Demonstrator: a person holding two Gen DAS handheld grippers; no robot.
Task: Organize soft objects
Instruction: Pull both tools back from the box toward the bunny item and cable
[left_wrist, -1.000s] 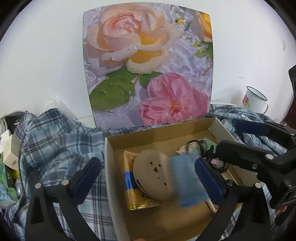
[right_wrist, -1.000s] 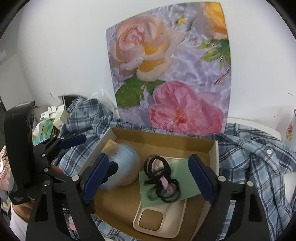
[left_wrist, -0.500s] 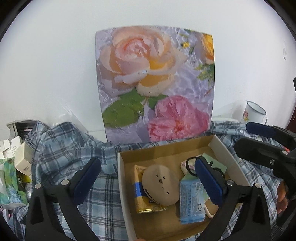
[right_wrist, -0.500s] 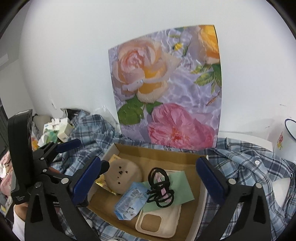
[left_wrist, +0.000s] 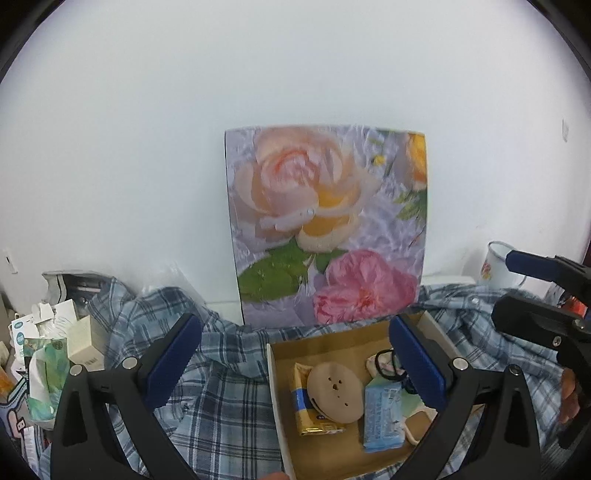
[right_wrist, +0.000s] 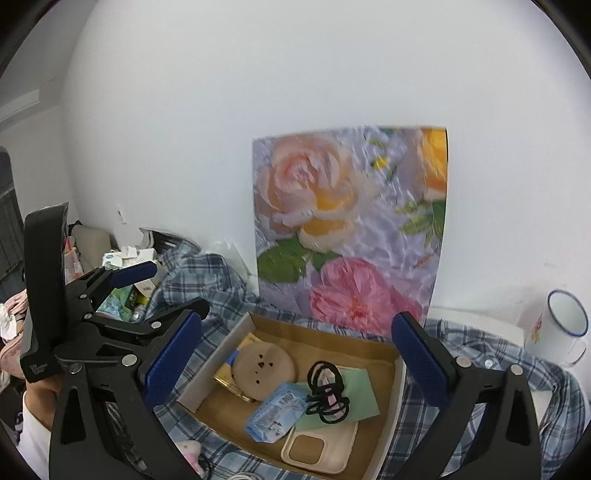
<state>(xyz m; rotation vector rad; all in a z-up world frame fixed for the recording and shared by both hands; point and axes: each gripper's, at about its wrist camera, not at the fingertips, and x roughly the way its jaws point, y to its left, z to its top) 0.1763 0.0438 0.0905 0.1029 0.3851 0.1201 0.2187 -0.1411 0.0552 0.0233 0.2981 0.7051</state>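
Note:
An open cardboard box (left_wrist: 275, 384) (right_wrist: 388, 406) sits on a blue plaid shirt (left_wrist: 221, 398) (right_wrist: 491, 350). In it lie a round tan pad (left_wrist: 334, 391) (right_wrist: 264, 367), a gold and blue packet (left_wrist: 304, 406) (right_wrist: 225, 374), a light blue tissue pack (left_wrist: 382, 415) (right_wrist: 275, 411), black hair ties (right_wrist: 327, 389) on a green card (right_wrist: 358, 395), and a beige phone case (right_wrist: 319, 448). My left gripper (left_wrist: 295, 363) is open and empty, above and behind the box. My right gripper (right_wrist: 297, 363) is open and empty, also raised over the box.
A rose-print board (left_wrist: 328, 225) (right_wrist: 351, 221) leans on the white wall behind the box. A white enamel mug (right_wrist: 563, 326) (left_wrist: 498, 264) stands at the right. Small boxes and packets (left_wrist: 48, 343) (right_wrist: 125, 273) are piled at the left. A pink plush (right_wrist: 190, 452) lies by the box's near edge.
The blue tissue pack was let go and now lies in the box. Both grippers have pulled up and back from the box, so the box looks smaller and lower.

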